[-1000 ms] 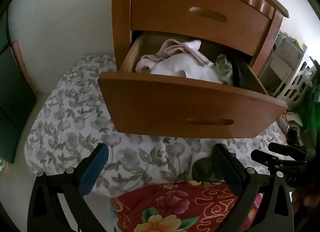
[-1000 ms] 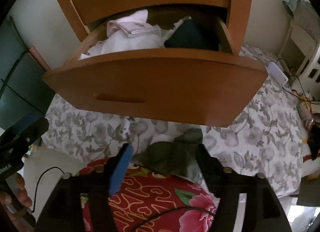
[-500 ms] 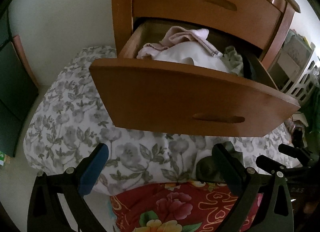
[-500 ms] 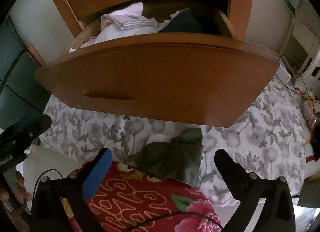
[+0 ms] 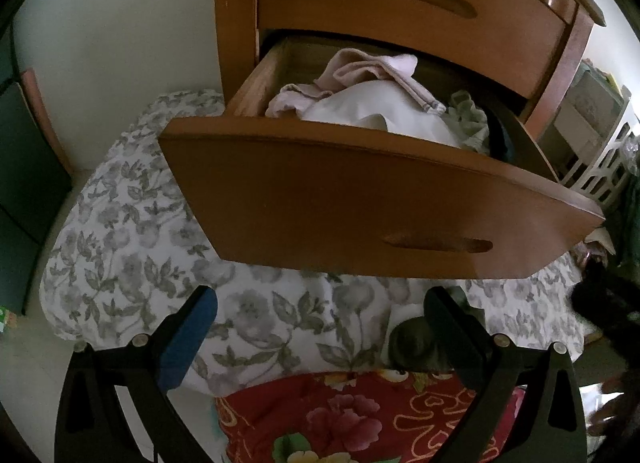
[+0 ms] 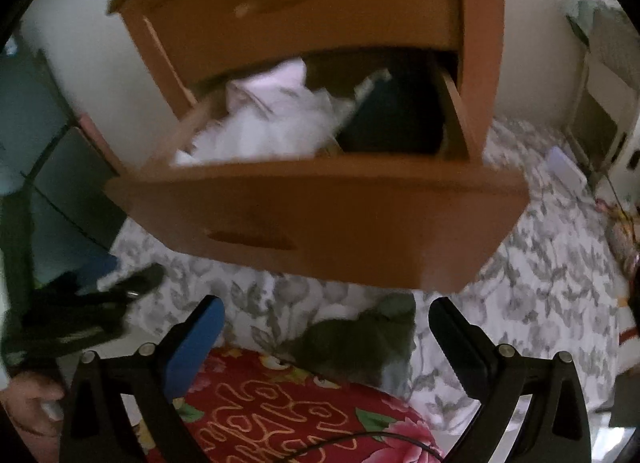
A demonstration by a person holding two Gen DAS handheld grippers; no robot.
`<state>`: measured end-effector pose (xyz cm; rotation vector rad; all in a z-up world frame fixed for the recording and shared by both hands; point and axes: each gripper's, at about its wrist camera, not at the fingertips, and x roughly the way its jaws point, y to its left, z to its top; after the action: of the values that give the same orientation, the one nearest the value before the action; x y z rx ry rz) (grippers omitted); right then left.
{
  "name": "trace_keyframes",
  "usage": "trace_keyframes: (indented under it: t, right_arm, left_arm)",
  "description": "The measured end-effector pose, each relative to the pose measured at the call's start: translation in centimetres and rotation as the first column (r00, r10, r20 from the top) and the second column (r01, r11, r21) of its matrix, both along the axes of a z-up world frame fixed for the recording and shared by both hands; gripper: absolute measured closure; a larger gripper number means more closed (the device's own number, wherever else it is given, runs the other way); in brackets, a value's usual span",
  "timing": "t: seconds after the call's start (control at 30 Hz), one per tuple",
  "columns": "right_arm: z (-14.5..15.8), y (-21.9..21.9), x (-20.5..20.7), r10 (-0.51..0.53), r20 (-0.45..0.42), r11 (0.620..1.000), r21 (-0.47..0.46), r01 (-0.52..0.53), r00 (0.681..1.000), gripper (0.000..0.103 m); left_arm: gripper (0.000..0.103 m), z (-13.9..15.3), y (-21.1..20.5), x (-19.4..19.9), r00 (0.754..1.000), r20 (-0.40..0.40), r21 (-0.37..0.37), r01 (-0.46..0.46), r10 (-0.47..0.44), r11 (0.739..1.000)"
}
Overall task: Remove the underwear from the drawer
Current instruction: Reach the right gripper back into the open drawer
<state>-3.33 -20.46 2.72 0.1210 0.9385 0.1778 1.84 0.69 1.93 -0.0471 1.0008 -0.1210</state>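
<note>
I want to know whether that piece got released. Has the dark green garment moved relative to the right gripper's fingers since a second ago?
Yes. The jaws have just been opening; the dark green garment now lies free on the floral bedding, between the right gripper's spread fingers.

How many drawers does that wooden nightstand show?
2: the upper drawer is closed; the lower drawer is pulled out, full of clothes. Any lower ones would be hidden.

Dim, soft daylight leaves the drawer (image 5: pixel 360 215) front sharp in the left wrist view yet smeared by motion blur in the right, its interior shadowed, with fisheye bending and black corners around it.
</note>
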Motion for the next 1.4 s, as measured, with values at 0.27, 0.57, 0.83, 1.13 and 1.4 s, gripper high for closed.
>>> trace_keyframes:
  t: [0.27, 0.57, 0.83, 1.13, 1.4]
  right_arm:
    - [7.2, 0.4, 0.0, 0.062, 0.206, 0.997, -0.058, -0.052, 0.976, 0.0]
    - [9.9, -0.3, 5.4, 0.046, 0.193, 0.985, -0.173, -0.013, 0.98, 0.0]
    - [8.8, 0.1, 10.7, -0.001, 0.082, 0.988, -0.156, 0.014, 0.997, 0.004]
    - [3.7, 0.4, 15.2, -0.062, -0.164, 0.989, -0.14, 0.039, 0.984, 0.017]
    - [0.8, 0.3, 16.4, -0.114, -0.262, 0.978, -0.199, 0.062, 0.958, 0.023]
  left_arm:
    - [0.0, 0.5, 0.3, 0.6, 0.999, 0.047, 0.001, 0.006, -0.006, 1.0]
    - [0.0, 1.2, 1.1, 0.9, 0.996, 0.093, -0.008, 0.005, -0.005, 1.0]
    - [0.0, 1.0, 2.0, 1.1, 0.996, 0.089, -0.025, -0.007, 0.009, 1.0]
    - [0.0, 0.4, 2.9, 1.2, 0.997, 0.079, -0.045, -0.018, 0.021, 0.999]
    - [0.0, -0.3, 3.9, 1.4, 0.997, 0.061, -0.068, -0.038, 0.042, 0.997]
